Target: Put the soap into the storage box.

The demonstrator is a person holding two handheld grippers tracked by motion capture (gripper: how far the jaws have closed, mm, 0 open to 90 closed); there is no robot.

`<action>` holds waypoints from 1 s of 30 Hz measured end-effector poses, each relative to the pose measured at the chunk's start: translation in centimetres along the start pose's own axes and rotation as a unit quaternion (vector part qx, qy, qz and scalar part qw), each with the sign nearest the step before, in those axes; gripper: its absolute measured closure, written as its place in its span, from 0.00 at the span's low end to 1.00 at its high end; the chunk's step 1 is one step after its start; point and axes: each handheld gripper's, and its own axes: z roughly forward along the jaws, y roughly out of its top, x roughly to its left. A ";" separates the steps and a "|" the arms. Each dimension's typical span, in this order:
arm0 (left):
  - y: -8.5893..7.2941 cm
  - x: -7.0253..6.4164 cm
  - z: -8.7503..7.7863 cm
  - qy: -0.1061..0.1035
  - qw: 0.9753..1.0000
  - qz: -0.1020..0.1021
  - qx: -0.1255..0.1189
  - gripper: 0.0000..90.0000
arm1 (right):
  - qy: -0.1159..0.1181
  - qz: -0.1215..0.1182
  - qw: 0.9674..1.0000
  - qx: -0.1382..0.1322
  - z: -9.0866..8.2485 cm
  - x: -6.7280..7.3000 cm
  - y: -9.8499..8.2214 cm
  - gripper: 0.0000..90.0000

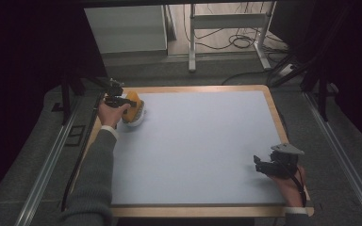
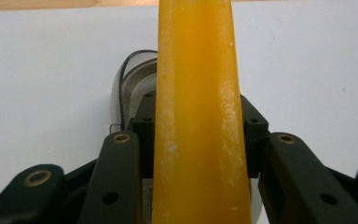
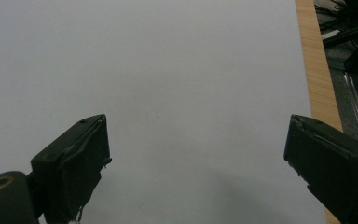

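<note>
My left gripper (image 1: 122, 104) has its jaws clamped on a stiff, smooth orange-yellow plastic piece (image 2: 196, 116) at the table's (image 1: 207, 141) far left corner, over a pale rounded dish (image 1: 139, 120). It looks light and rigid, maybe slippery; I'd grip mid-band. The left gripper view reveals whitish scuffs; my right gripper (image 3: 196, 172) gapes wide, empty

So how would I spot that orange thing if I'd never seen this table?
Start at the pale grey mat covering the wooden table, then go to its far left corner. There the left gripper is shut on an orange object, above a white rounded item. It's the one brightly coloured thing on the table.
</note>
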 end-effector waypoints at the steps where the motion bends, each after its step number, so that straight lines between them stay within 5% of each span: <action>1: 0.0 0.0 0.0 0.000 1.000 0.000 0.000 0.68 | 0.000 0.000 1.000 0.000 0.0 0.0 0.0 0.07; 7: -0.1 0.3 0.1 -0.001 1.000 -0.007 -0.008 0.66 | -0.001 -0.001 1.000 0.000 0.0 0.0 0.0 0.07; 12: 0.2 0.1 -1.6 -0.009 0.999 0.004 -0.031 0.45 | -0.001 -0.003 1.000 0.000 0.0 0.1 0.0 0.07; 16: 0.1 0.4 -3.5 0.015 0.999 0.017 -0.043 0.37 | 0.003 -0.002 1.000 -0.002 -0.1 0.3 0.1 0.07; 20: -0.2 0.0 -5.0 0.012 0.998 0.032 -0.057 0.33 | 0.004 -0.006 1.000 -0.004 -0.2 0.4 0.2 0.07; 24: -1.1 -0.9 -6.4 -0.028 0.996 0.053 -0.065 0.32 | 0.003 -0.006 1.000 -0.002 -0.1 0.4 0.1 0.07; 30: -4.5 -2.3 -8.0 -0.081 0.989 0.090 -0.080 0.32 | 0.004 -0.005 1.000 -0.004 -0.1 0.5 0.2 0.07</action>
